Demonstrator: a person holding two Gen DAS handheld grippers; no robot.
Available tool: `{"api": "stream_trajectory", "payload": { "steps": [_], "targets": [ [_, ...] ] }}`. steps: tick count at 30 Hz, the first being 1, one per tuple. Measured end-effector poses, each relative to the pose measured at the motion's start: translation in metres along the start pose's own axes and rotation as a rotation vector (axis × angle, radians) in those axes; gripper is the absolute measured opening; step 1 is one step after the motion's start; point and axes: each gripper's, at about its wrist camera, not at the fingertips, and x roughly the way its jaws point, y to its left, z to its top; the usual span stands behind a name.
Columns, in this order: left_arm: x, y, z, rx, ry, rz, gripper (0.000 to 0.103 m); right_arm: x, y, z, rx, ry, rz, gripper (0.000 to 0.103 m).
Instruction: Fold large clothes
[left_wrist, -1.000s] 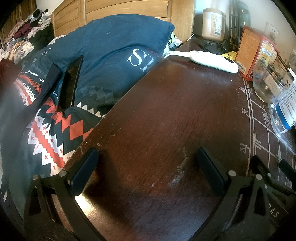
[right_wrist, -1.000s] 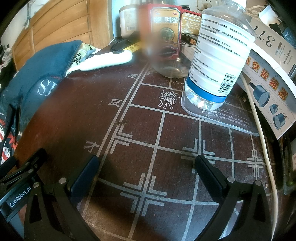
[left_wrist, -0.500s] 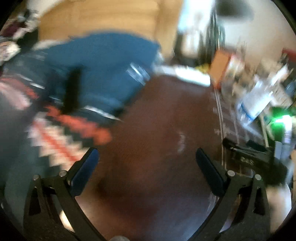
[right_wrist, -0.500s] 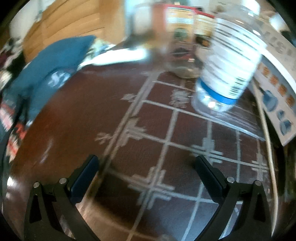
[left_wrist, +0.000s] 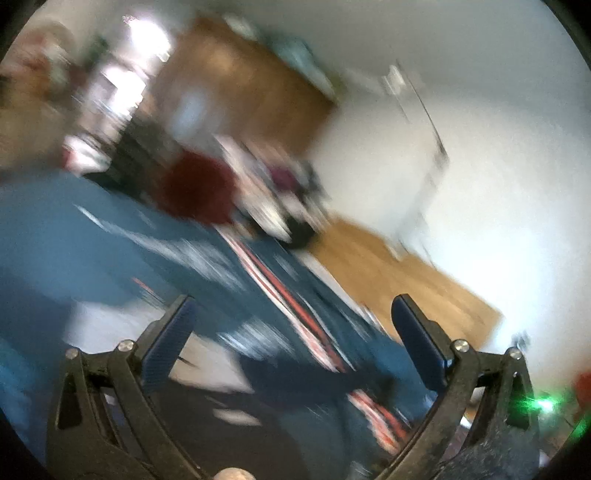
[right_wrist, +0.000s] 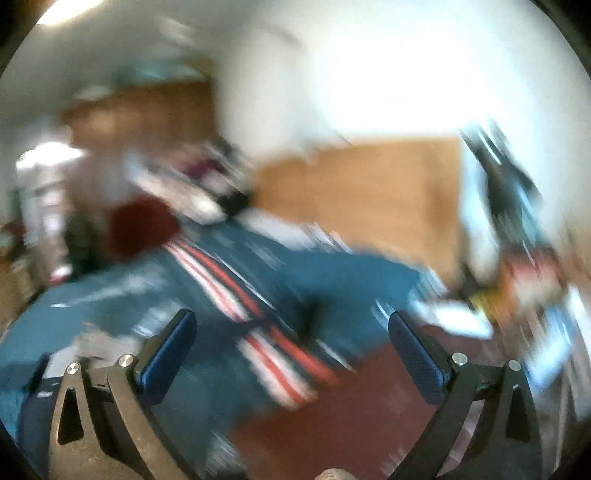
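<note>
Left hand-held gripper (left_wrist: 291, 332) spread, blurred teal striped garment (left_wrist: 280, 295)

Heavily blurred bedroom: white walls (right_wrist: 369, 74), a tall wooden wardrobe (left_wrist: 240, 96), a wooden headboard (right_wrist: 362, 184), a dark reddish table (right_wrist: 351, 417), bright light overhead (left_wrist: 147, 33).

bedcover (right_wrist: 229, 280): teal, red-white stripes | table (right_wrist: 343, 413): dark red-brown | headboard (right_wrist: 354, 184): tan

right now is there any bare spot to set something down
The frames are blurred. In the right wrist view, bare dark tabletop shows between the open right gripper and the blue bedding. It is crowded at the far right. The left gripper, open, faces only bedding.
</note>
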Motion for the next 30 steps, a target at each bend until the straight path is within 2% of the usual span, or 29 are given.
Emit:
{"api": "stream_trajectory", "payload": {
  "steps": [1, 2, 4, 7, 8, 9, 11, 13, 15, 19, 20, 22, 24, 26, 30],
  "targets": [
    [-0.025, 0.022, 0.014, -0.006, -0.051, 0.061, 0.103, 0.004, 0.023, 0.0, -0.029, 0.022, 0.064, 0.103],
    [-0.057, 0.054, 0.027, -0.021, -0.109, 0.135, 0.103, 0.019, 0.054, -0.005, -0.073, 0.12, 0.129, 0.103],
    [-0.088, 0.113, 0.029, -0.074, -0.107, 0.247, 0.103, 0.046, 0.1, -0.024, -0.14, 0.276, 0.22, 0.103],
    [-0.108, 0.223, 0.003, -0.238, 0.037, 0.389, 0.103, 0.071, 0.174, -0.066, -0.234, 0.396, 0.297, 0.103],
    [-0.112, 0.249, -0.012, -0.266, 0.07, 0.447, 0.103, 0.077, 0.196, -0.079, -0.264, 0.427, 0.319, 0.103],
    [-0.112, 0.284, -0.033, -0.293, 0.129, 0.535, 0.103, 0.081, 0.213, -0.09, -0.283, 0.453, 0.338, 0.103],
    [-0.108, 0.338, -0.068, -0.361, 0.237, 0.635, 0.102, 0.09, 0.25, -0.113, -0.304, 0.519, 0.398, 0.103],
    [-0.095, 0.362, -0.089, -0.4, 0.294, 0.652, 0.102, 0.101, 0.288, -0.139, -0.341, 0.578, 0.452, 0.103],
    [-0.077, 0.374, -0.094, -0.392, 0.319, 0.648, 0.102, 0.114, 0.321, -0.161, -0.368, 0.63, 0.498, 0.103],
    [-0.05, 0.418, -0.073, -0.409, 0.292, 0.597, 0.102, 0.127, 0.371, -0.198, -0.393, 0.694, 0.556, 0.103],
    [-0.041, 0.438, -0.07, -0.432, 0.277, 0.607, 0.102, 0.13, 0.381, -0.203, -0.403, 0.704, 0.565, 0.103],
    [-0.038, 0.446, -0.069, -0.45, 0.274, 0.624, 0.101, 0.136, 0.402, -0.214, -0.433, 0.723, 0.586, 0.103],
    [-0.031, 0.464, -0.063, -0.465, 0.283, 0.63, 0.097, 0.147, 0.418, -0.223, -0.459, 0.737, 0.592, 0.103],
    [-0.018, 0.484, -0.063, -0.508, 0.304, 0.615, 0.087, 0.155, 0.426, -0.229, -0.467, 0.754, 0.591, 0.103],
    [-0.005, 0.506, -0.074, -0.552, 0.356, 0.703, 0.07, 0.181, 0.441, -0.24, -0.443, 0.81, 0.58, 0.102]
  ]
}}
